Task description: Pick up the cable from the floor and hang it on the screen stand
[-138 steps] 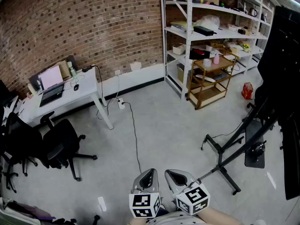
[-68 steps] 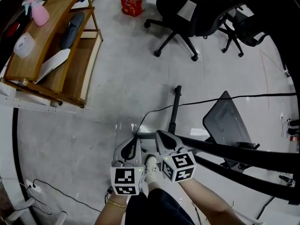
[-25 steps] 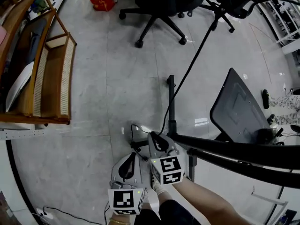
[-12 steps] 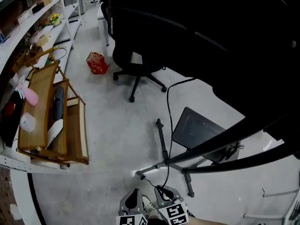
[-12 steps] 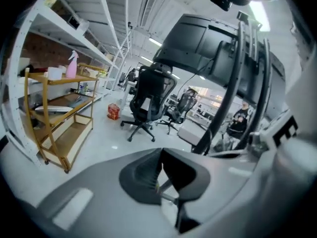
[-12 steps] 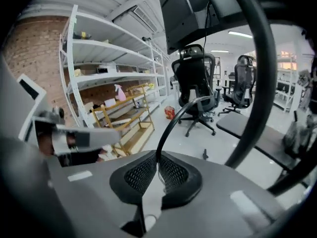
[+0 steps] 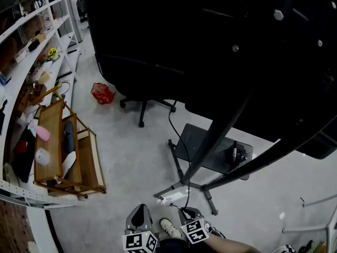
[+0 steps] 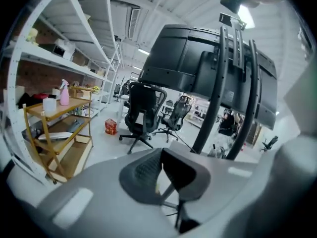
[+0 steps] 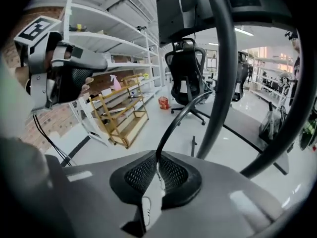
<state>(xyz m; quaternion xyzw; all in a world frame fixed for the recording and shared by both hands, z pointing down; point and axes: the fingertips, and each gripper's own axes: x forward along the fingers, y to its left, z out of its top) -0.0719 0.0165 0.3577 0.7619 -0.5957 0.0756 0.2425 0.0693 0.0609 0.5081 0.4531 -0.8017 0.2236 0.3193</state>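
Against a second ago, the view sits much higher and the right gripper (image 9: pixel 157 168) is up off the floor, its fingers closed tight on the cable (image 9: pixel 170 126), so the pick-up looks done and only the hanging on the stand (image 7: pixel 217 138) remains. The cable is pinched right at the fingertips and arcs up and ahead of them (its far end cannot be traced). The left gripper (image 8: pixel 161 157) is closed on nothing, just beside the right.

Lab-office: storage shelving (image 9: pixel 111 36), swivel chairs (image 9: pixel 185 81)
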